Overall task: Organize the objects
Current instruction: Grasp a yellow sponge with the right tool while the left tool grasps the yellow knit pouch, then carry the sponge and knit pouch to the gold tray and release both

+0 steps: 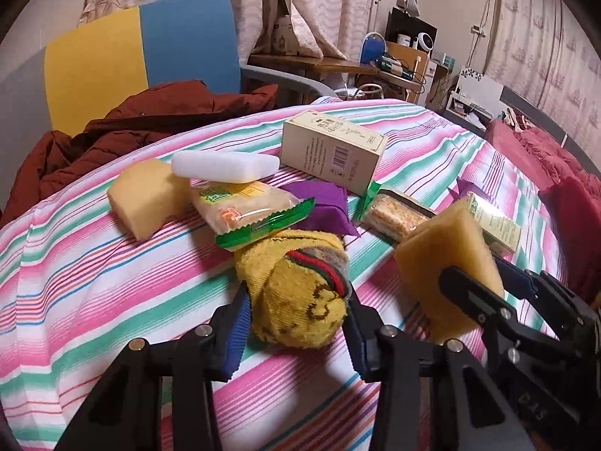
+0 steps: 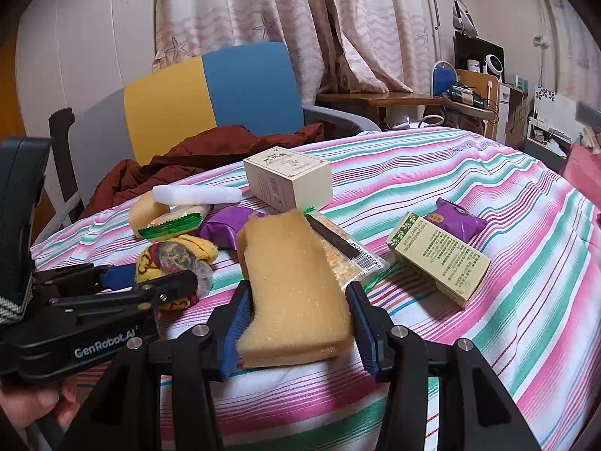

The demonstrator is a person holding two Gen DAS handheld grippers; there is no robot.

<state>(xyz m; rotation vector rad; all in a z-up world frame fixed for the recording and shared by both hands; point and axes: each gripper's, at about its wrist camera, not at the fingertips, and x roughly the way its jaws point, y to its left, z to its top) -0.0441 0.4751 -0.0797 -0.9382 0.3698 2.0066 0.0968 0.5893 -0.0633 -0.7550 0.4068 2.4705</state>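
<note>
Three yellow sponges (image 1: 144,197) (image 1: 449,259) are counted, only two pointed; also two cardboard boxes (image 1: 330,150) (image 2: 437,259), two purple packets (image 2: 460,218) (image 1: 323,203), two green-edged cracker packs (image 1: 248,208) (image 1: 394,212), one white foam block (image 1: 225,165), one rolled yellow sock (image 1: 296,293).

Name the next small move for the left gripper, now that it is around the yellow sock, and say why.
Probably lift the left gripper straight up a little. Its pads sit against both sides of the rolled yellow sock, which still rests on the striped bedcover, with a green-edged snack packet close behind it. The right gripper already holds a yellow sponge, so a short rise should free the sock without dragging the packet.
</note>
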